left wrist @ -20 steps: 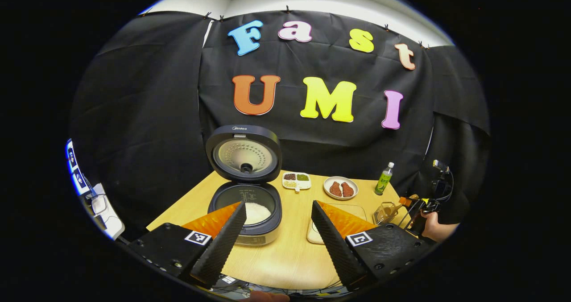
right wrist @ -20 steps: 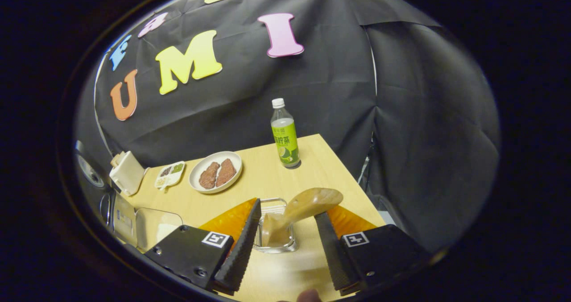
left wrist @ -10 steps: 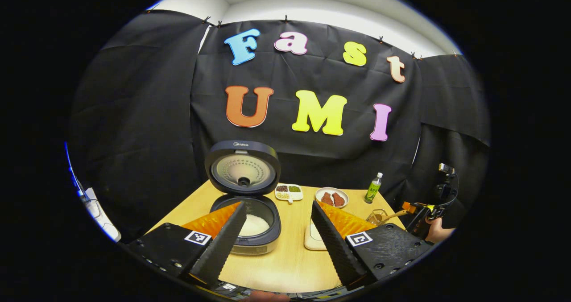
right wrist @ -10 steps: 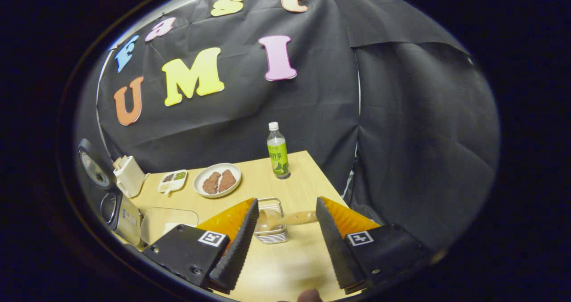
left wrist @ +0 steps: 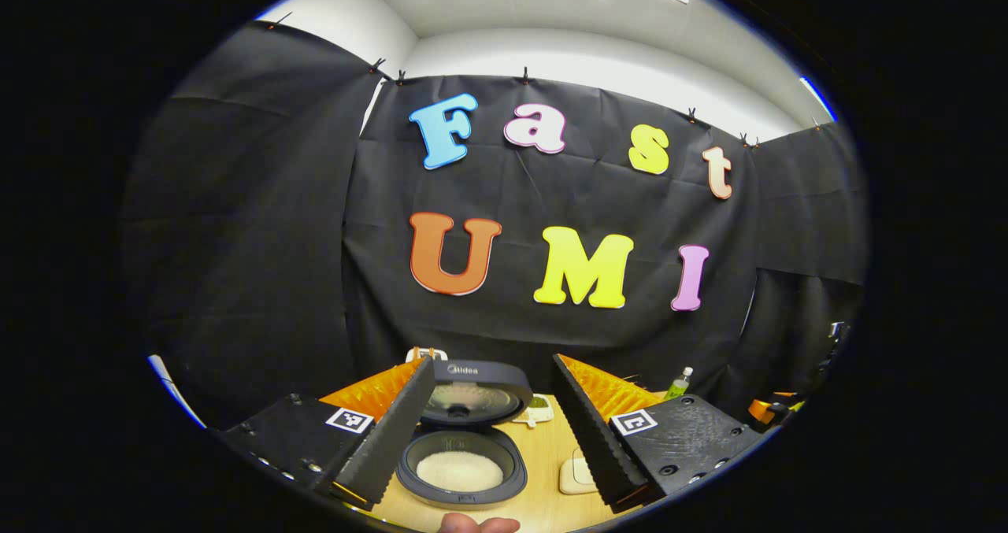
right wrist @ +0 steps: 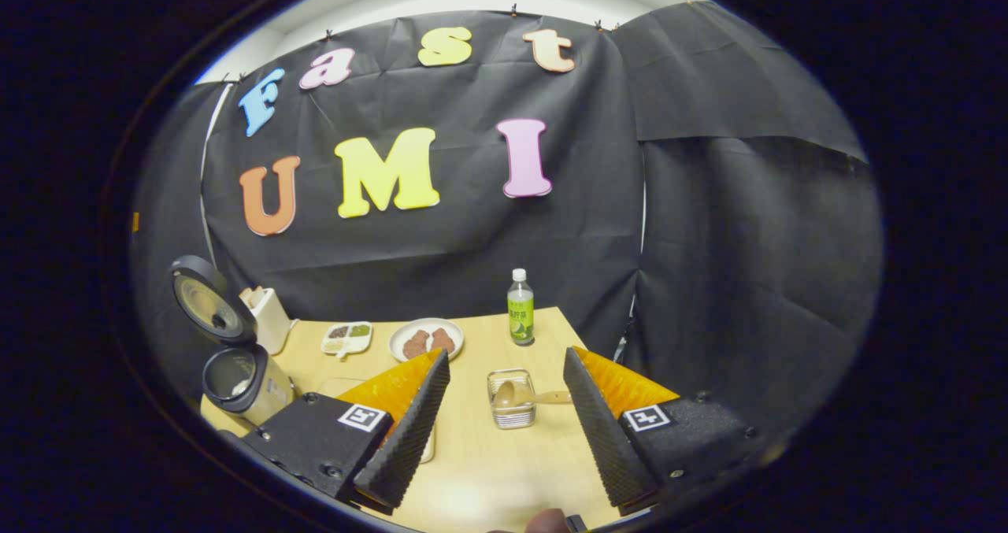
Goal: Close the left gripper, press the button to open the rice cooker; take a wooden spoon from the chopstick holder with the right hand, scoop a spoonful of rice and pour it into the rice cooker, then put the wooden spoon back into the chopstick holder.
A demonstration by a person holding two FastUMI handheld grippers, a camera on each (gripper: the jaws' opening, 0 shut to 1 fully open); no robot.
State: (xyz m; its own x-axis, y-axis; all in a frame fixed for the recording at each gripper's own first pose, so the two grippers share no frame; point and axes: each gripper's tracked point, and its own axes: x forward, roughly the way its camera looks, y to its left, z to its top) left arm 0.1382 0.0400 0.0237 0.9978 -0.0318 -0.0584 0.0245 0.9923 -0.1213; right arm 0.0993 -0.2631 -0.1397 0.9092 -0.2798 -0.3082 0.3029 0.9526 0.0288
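The rice cooker stands on the wooden table with its lid up and white rice in the pot; it also appears at the left of the right gripper view. My left gripper is open above and in front of it, holding nothing. The wooden spoon leans in the wire chopstick holder, its handle pointing right. My right gripper is open, raised back from the holder, with nothing between its fingers.
A green bottle, a plate with two brown pieces and a small divided dish stand at the back of the table. A white box sits behind the cooker. A pale container lies right of the cooker.
Both grippers have lifted and pulled back from the table. The right gripper has let go of the spoon, which now rests in the holder. The left gripper stays open.
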